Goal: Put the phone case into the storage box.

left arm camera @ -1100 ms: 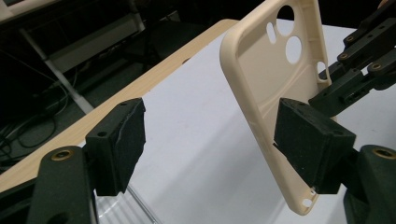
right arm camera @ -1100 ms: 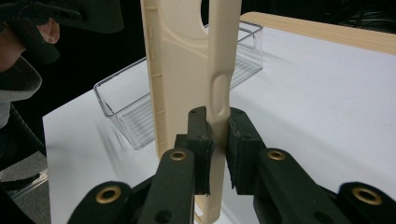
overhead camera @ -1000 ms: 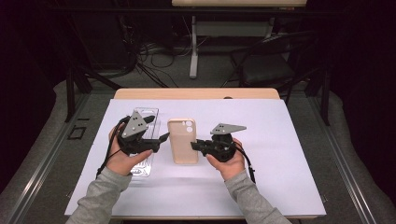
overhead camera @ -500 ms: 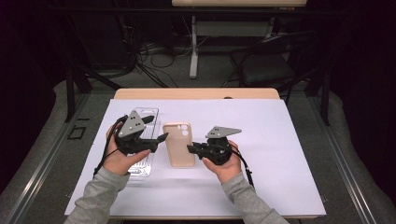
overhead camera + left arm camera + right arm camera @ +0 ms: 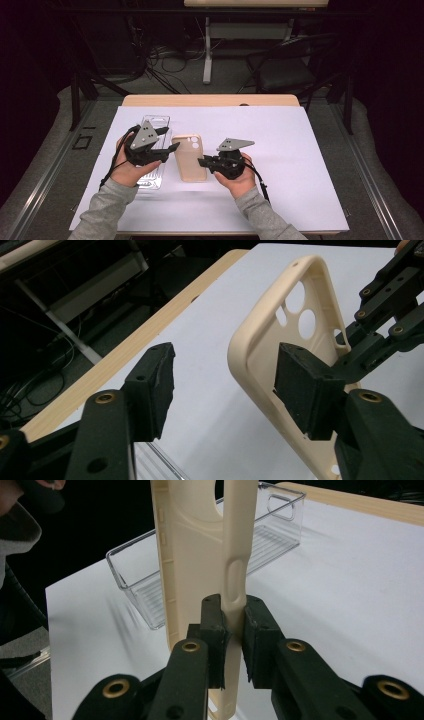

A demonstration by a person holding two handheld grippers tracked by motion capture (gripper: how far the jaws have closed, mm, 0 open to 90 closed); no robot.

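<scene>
Since earlier frame, case (image 5: 189,157) has shifted left with my hands; left gripper (image 5: 167,148) jaws have just been closing, case edge between them, pads not pressing yet. Right gripper (image 5: 231,630) pinches case's other edge, holding it above white table (image 5: 300,150). Clear tray (image 5: 152,172) sits under left hand, nothing blocking.

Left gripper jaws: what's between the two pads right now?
In the left gripper view, the beige phone case's near side wall sits between the left gripper's pads, close to one pad, with bare white table before the other. The jaws have just been closing, not yet clamped.
</scene>
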